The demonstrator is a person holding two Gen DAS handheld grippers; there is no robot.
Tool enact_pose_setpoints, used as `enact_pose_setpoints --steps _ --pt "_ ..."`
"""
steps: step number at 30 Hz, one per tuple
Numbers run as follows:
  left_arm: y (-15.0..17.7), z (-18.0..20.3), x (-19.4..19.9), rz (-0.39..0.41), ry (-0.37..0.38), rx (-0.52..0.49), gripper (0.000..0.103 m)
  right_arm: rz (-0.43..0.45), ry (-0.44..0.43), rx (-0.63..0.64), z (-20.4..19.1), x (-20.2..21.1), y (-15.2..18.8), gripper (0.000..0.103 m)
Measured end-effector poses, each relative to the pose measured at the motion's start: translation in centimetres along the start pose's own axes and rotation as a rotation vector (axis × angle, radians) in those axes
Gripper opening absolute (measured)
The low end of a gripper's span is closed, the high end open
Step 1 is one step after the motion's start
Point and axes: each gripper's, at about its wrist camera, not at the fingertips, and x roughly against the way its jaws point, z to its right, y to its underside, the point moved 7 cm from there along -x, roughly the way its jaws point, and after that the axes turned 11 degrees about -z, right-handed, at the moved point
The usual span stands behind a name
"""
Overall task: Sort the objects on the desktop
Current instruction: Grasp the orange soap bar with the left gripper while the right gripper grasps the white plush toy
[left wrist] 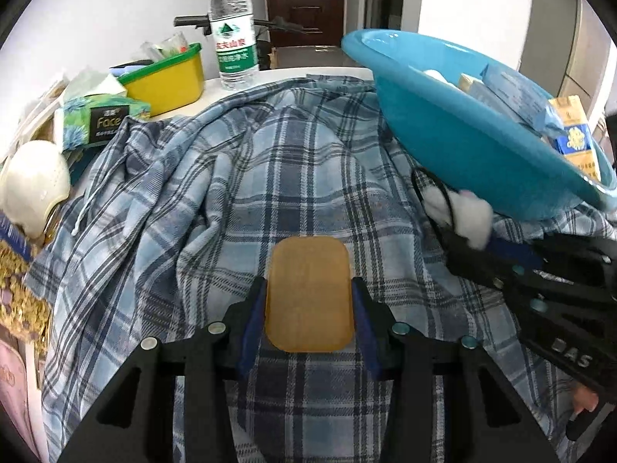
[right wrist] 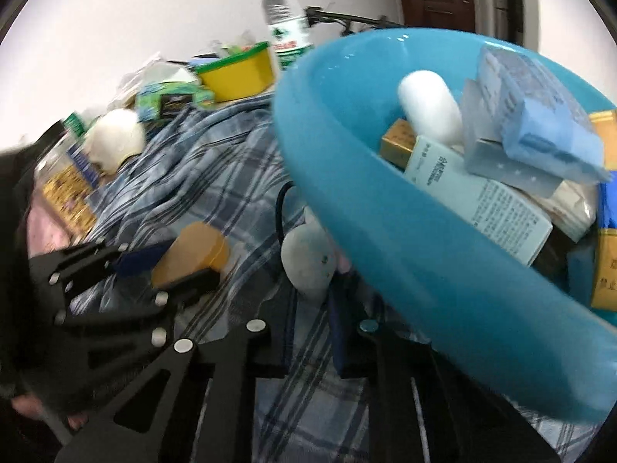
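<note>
Squarely between the fingers of the left gripper (left wrist: 308, 301) sits one flat tan pad (left wrist: 308, 293) with rounded corners, both blue-lined fingers pressed against its left and right edges, held just above the blue plaid cloth (left wrist: 231, 200) that covers the table. From the right wrist view the same tan pad (right wrist: 193, 254) shows at near left, clamped in the left gripper (right wrist: 181, 266). The right gripper (left wrist: 474, 231) comes in from the near right, its fingers closed on one white fluffy object (left wrist: 472, 216) that has a thin black loop attached; in the right wrist view this white fluffy object (right wrist: 308, 266) lies between the fingers of the right gripper (right wrist: 312, 293), just under the bowl's rim. One large blue basin (left wrist: 455, 127) stands tilted at the right, resting on the cloth, and it holds several boxes and packets, among them one white rounded bottle (right wrist: 430, 106), one pale blue packet (right wrist: 536, 123) and one long white box (right wrist: 478, 196) with printed text; the exact number of items inside I cannot tell. Far behind the cloth stands one clear water bottle (left wrist: 231, 27) with a green cap and label, upright. Left of it is one yellow tub (left wrist: 166, 77) with a green rim, filled with packets. Further left lie one green tissue pack (left wrist: 104, 119) and, nearer, one white rounded object (left wrist: 34, 185)
</note>
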Motion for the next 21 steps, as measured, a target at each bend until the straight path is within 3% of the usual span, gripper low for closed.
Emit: enact_pose_setpoints --steps 4,8,13,18,21 --pt "0.7 0.7 0.8 0.003 0.018 0.012 0.045 -0.048 -0.087 -0.02 0.6 0.9 1.7 0.014" --pt "1.6 2.1 2.0 0.022 0.028 0.021 0.045 -0.073 -0.116 -0.003 1.1 2.0 3.8 0.014" --pt "2.7 4.2 3.9 0.074 0.014 0.037 0.045 -0.069 -0.089 0.05 2.2 4.4 7.2 0.014" --pt "3.3 7.9 5.1 0.087 0.079 0.018 0.045 -0.016 0.0 0.066 5.0 8.1 9.5 0.014" --pt "3.3 10.3 5.0 0.08 0.115 0.012 0.045 -0.022 0.006 0.044 7.1 9.2 10.6 0.014"
